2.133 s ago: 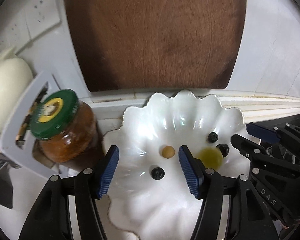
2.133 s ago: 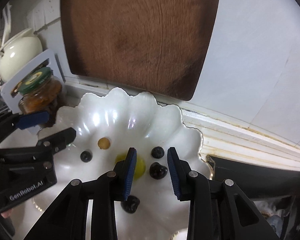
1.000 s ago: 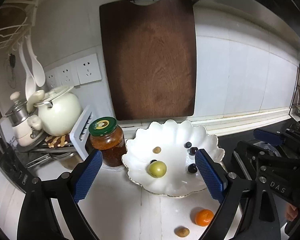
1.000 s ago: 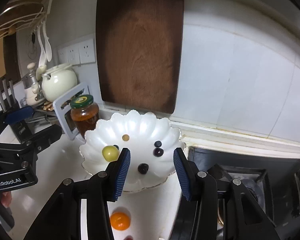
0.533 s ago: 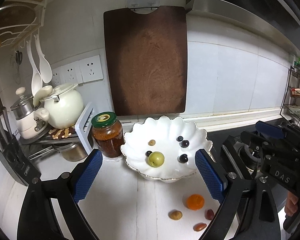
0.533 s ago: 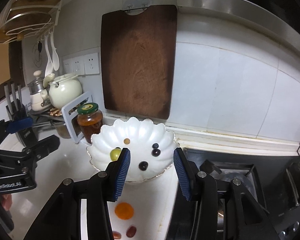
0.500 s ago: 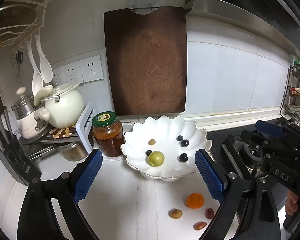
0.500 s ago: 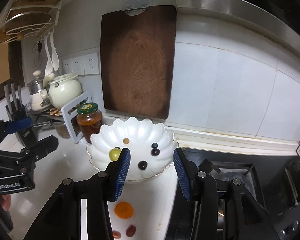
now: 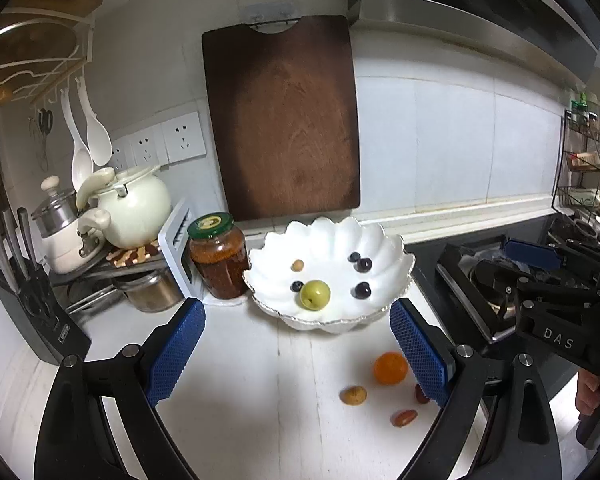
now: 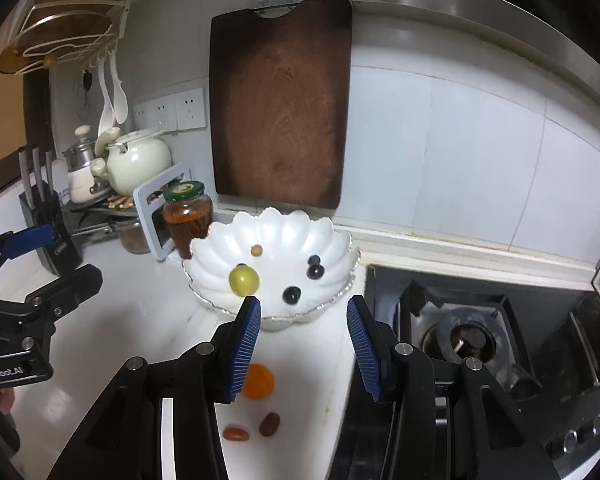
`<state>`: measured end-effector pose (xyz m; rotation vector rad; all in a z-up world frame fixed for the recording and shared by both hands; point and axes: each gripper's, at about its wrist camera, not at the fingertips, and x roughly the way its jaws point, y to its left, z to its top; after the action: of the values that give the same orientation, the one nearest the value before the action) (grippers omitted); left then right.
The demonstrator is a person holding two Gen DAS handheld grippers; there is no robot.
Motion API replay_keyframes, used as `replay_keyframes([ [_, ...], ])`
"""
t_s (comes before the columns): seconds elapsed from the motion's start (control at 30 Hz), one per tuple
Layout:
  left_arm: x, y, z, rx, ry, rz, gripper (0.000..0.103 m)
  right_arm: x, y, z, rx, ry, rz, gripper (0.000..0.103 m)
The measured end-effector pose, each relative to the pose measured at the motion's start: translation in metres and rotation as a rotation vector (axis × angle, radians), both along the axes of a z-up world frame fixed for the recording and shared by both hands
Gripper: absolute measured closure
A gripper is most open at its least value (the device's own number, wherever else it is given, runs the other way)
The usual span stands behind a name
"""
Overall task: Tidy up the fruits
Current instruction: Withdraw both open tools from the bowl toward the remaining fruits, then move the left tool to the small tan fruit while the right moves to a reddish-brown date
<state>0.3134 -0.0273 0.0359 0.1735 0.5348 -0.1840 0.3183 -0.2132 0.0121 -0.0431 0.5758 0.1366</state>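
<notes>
Bowl (image 9: 396, 248) holds 1 green fruit (image 9: 315, 295), 4 dark berries (image 9: 363, 290); left claw (image 9: 296, 354) and right claw (image 10: 303, 344) spread apart, empty.

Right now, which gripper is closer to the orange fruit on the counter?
Right. The right gripper hangs just above the orange fruit; the left gripper sits farther left of it.

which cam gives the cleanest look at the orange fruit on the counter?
Left wrist: the orange fruit lies fully visible on the counter in front of the white bowl, beside the left gripper. In the right wrist view, the right gripper finger covers its left edge.
</notes>
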Motion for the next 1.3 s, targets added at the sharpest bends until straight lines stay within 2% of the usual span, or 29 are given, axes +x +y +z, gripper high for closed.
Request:
replay_keyframes([
  [0.23,-0.013,-0.002,-0.015,0.021,-0.001,-0.023,0.008,-0.014,0.001,-0.014,-0.022,0.022,0.003,0.057],
  [0.57,-0.017,0.0,-0.047,0.024,0.072,-0.029,0.008,-0.02,0.005,-0.047,-0.019,0.122,0.013,0.057],
  [0.77,-0.015,-0.005,-0.067,0.047,0.109,-0.048,0.008,-0.021,0.004,-0.063,-0.028,0.176,0.012,0.057],
  [0.9,-0.01,-0.005,-0.081,0.024,0.154,-0.058,0.009,-0.021,0.005,-0.074,-0.024,0.208,0.02,0.057],
  [1.3,0.006,-0.014,-0.111,0.042,0.193,-0.103,0.013,-0.011,0.009,-0.103,0.008,0.277,0.038,0.057],
])
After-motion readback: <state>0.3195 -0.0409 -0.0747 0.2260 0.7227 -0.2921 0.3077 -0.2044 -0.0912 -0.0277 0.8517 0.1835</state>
